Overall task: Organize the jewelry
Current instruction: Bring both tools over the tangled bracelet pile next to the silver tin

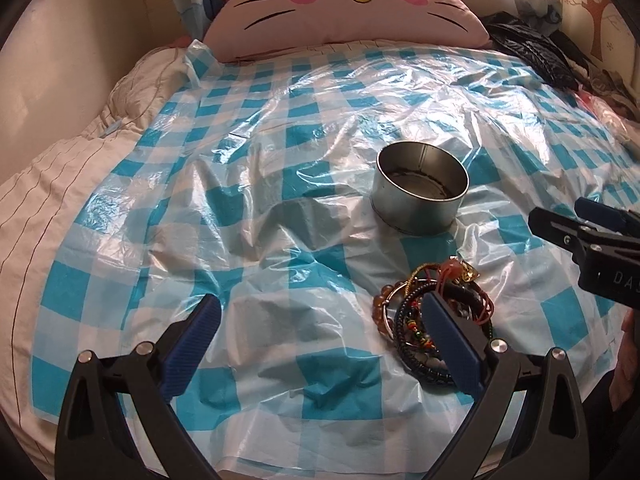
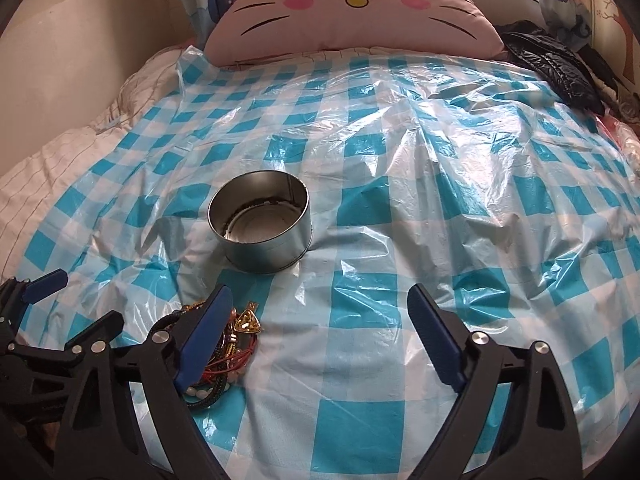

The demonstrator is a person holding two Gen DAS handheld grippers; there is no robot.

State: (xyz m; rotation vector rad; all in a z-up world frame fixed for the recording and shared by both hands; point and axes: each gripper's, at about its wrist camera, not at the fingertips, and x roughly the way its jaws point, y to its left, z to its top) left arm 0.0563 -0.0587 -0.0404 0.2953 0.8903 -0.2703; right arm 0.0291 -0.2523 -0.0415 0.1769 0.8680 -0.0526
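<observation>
A heap of bracelets and beaded jewelry lies on the blue-checked plastic sheet; in the right wrist view the heap sits low left. A round metal tin stands open just beyond it, with a dark strand inside along its wall; it also shows in the right wrist view. My left gripper is open, its right finger over the heap. My right gripper is open and empty, its left finger over the heap's edge. The right gripper also shows at the right edge of the left wrist view.
A pink cat-face pillow lies at the head of the bed. Black shiny clothing is heaped at the far right. A wall runs along the left. The bare quilt shows at the sheet's left.
</observation>
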